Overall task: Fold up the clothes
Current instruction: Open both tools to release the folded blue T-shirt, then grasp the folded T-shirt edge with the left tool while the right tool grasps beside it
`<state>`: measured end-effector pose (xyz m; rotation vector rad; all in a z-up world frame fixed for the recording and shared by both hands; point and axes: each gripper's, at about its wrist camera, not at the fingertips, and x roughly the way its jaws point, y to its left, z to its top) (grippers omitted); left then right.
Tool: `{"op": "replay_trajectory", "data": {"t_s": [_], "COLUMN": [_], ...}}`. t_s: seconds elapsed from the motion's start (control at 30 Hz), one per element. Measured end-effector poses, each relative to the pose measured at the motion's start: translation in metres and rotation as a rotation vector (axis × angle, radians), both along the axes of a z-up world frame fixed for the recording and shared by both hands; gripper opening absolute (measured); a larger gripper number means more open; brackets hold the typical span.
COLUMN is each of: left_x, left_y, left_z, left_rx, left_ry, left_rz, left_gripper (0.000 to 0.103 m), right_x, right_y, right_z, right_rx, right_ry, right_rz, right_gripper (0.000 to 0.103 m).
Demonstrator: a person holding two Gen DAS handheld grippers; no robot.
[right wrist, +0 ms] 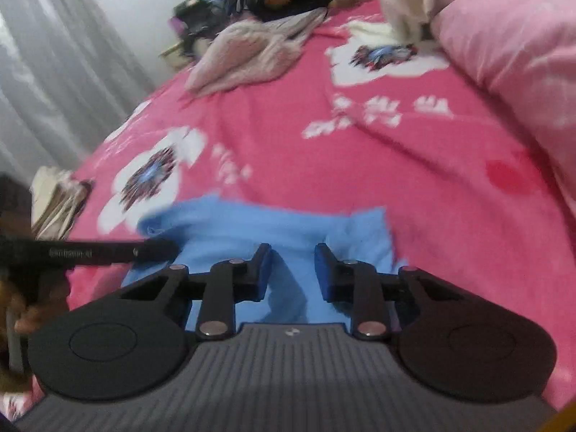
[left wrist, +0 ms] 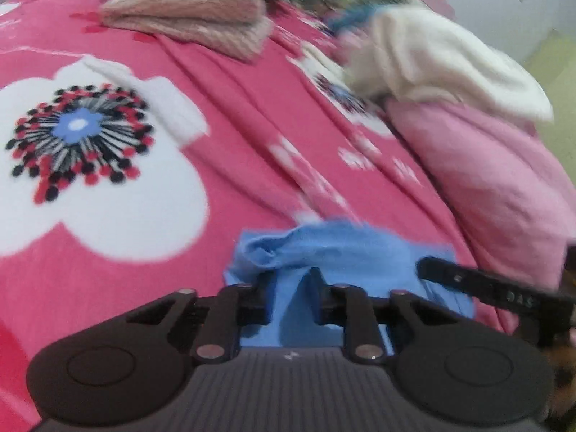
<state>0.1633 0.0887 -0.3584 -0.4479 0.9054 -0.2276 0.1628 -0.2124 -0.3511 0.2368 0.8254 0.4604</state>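
Blue garment [left wrist: 345, 252], a small thin cloth piece whose exact kind cannot be told, lies on the bed directly ahead of and beneath both tools, on the pink flowered bedspread [left wrist: 223, 115]. In the left wrist view it appears bunched and wrinkled at its far-left corner; in the right wrist view it spreads wider, with a fairly straight far edge. No neat fold is evident. Judgement: folding of this piece is at an early or middle stage, with flattening and at least one fold outstanding.

Left tool [left wrist: 289, 289]: jaws stand slightly apart with blue cloth visible in the gap; the pads do not appear to press on it. Right tool [right wrist: 292, 270]: jaws likewise apart over the cloth, nothing pinched. Each tool's finger shows at the edge of the other's view, so they work close together.

Beyond the tools, a beige knitted item [left wrist: 190, 14] lies loosely heaped, and a cream fleece garment [left wrist: 442, 61] rests on a pink quilt [left wrist: 496, 180] to the right. Both look unfolded; judged remaining work.
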Motion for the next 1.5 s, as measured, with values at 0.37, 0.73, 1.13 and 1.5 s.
{"op": "replay_trajectory", "data": {"t_s": [0.37,0.73,1.13,1.5], "left_x": [-0.025,-0.141,-0.186,-0.206], "left_y": [0.031,-0.01,-0.031,-0.036], "left_z": [0.028,0.037,0.03,0.026], "left_rx": [-0.069,0.044,0.155,0.244], "left_ry": [-0.005,0.146,0.139,0.142], "left_rz": [0.198,-0.111,-0.143,-0.163], "left_gripper": [0.029,0.035,0.035,0.036], "right_x": [-0.052,-0.147,-0.178,-0.218], "right_y": [-0.023,0.011,0.009,-0.008], "right_z": [0.041,0.074,0.04,0.019], "right_rx": [-0.163,-0.292,-0.401,-0.324], "right_ry": [-0.23,-0.092,0.101,0.18], "right_rz": [-0.144,0.134,0.029,0.022], "right_gripper": [0.027,0.026,0.019,0.018]}}
